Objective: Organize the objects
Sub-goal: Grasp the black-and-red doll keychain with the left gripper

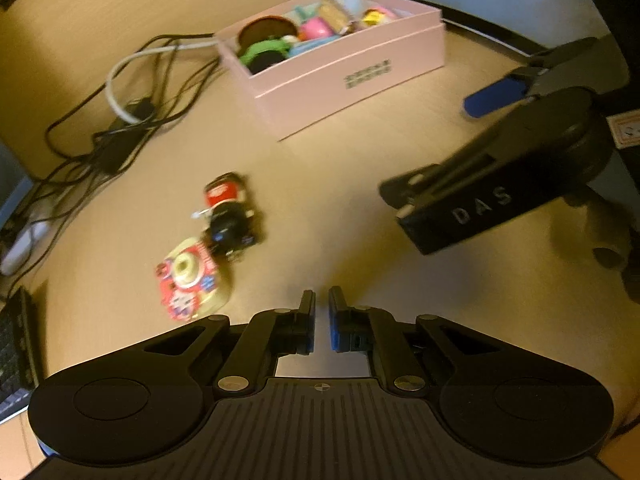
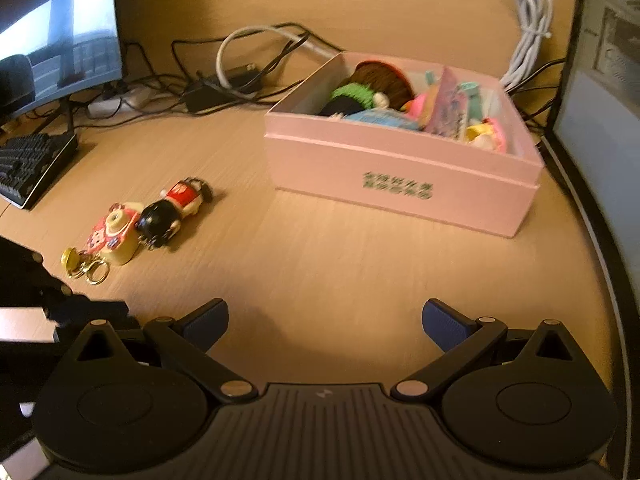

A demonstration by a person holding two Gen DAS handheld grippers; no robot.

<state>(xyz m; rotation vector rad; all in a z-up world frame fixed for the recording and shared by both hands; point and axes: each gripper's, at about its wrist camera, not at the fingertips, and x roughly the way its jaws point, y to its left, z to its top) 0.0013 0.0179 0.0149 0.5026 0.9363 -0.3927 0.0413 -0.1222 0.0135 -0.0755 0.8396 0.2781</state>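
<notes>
A pink box (image 2: 400, 168) full of several small toys stands on the wooden desk; it also shows in the left wrist view (image 1: 352, 76). Two keychain toys lie on the desk left of it: a doll with a black head and red body (image 2: 172, 212) (image 1: 230, 216) and a pink and cream round toy (image 2: 114, 232) (image 1: 188, 276) with gold rings (image 2: 86, 268). My left gripper (image 1: 322, 312) is shut and empty, above the desk right of the toys. My right gripper (image 2: 326, 320) is open and empty, in front of the box; it appears in the left wrist view (image 1: 496, 92).
Tangled black and white cables (image 2: 240, 76) lie behind the box with a power strip (image 2: 116, 104). A keyboard (image 2: 32, 164) and a monitor (image 2: 60, 32) are at the left. A coiled white cable (image 2: 532, 20) hangs at the back right. The desk's dark edge (image 2: 592, 216) curves along the right.
</notes>
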